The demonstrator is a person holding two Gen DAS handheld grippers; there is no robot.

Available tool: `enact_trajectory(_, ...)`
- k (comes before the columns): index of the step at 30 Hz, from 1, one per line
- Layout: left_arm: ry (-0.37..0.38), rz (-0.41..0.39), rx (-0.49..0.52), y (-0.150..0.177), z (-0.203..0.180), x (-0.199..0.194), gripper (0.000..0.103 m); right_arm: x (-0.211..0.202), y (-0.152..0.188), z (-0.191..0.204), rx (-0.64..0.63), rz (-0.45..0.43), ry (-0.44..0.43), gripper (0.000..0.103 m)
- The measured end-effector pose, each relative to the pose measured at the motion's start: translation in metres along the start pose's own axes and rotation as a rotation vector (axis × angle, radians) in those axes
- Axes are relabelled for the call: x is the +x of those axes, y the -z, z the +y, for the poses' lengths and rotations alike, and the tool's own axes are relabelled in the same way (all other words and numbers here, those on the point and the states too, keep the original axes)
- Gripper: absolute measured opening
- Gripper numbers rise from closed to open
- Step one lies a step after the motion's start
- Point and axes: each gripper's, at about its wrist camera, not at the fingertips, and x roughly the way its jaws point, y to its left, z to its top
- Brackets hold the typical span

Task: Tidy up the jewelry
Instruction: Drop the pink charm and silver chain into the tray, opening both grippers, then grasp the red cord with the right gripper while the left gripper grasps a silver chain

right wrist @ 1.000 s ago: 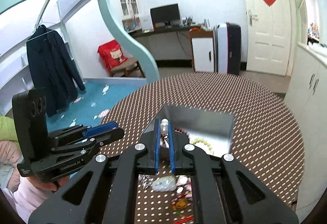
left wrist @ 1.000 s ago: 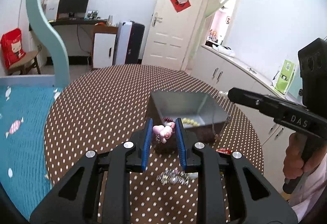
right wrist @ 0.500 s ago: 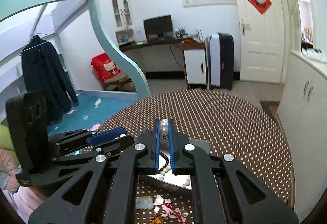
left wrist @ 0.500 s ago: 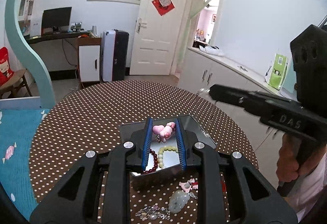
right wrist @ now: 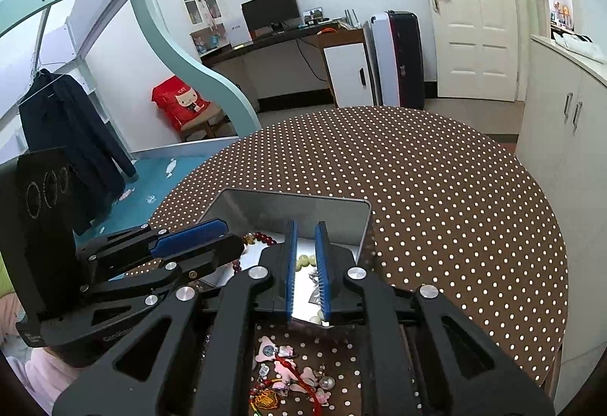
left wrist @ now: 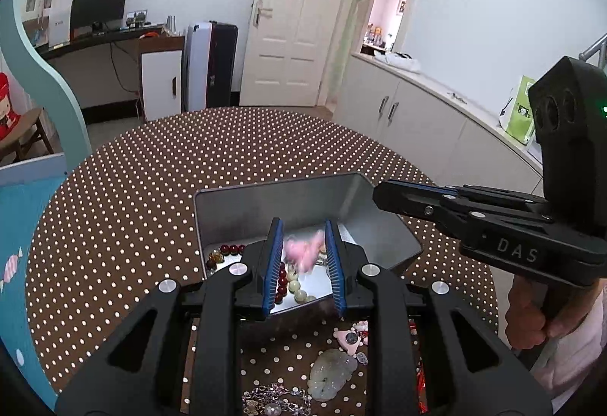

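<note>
Left gripper [left wrist: 303, 260] pinches pink charm [left wrist: 303, 252] directly above tin [left wrist: 379, 226]. Right gripper [right wrist: 305, 268], just opening, holds nothing, also over the tin.

Both grippers [left wrist: 304, 256] [right wrist: 305, 264] angled downward

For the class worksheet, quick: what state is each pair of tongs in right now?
Left tongs: closed on pink charm.
Right tongs: open, just been opening, nothing between them.
</note>
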Motion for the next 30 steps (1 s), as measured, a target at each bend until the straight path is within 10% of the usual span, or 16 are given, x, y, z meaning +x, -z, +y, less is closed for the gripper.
enact_trajectory(17, -0.011, 0.005, -0.017, 0.013, -0.001, -0.008, 0.034, -0.010, 0.007, -0.001, 0.013, -0.003, 0.019, 0.027)
enact_trajectory(30, -0.018, -0.005, -0.012, 0.042, -0.002, -0.048, 0.047, -0.035, 0.042, -0.010, 0.038, 0.002, 0.072, 0.056)
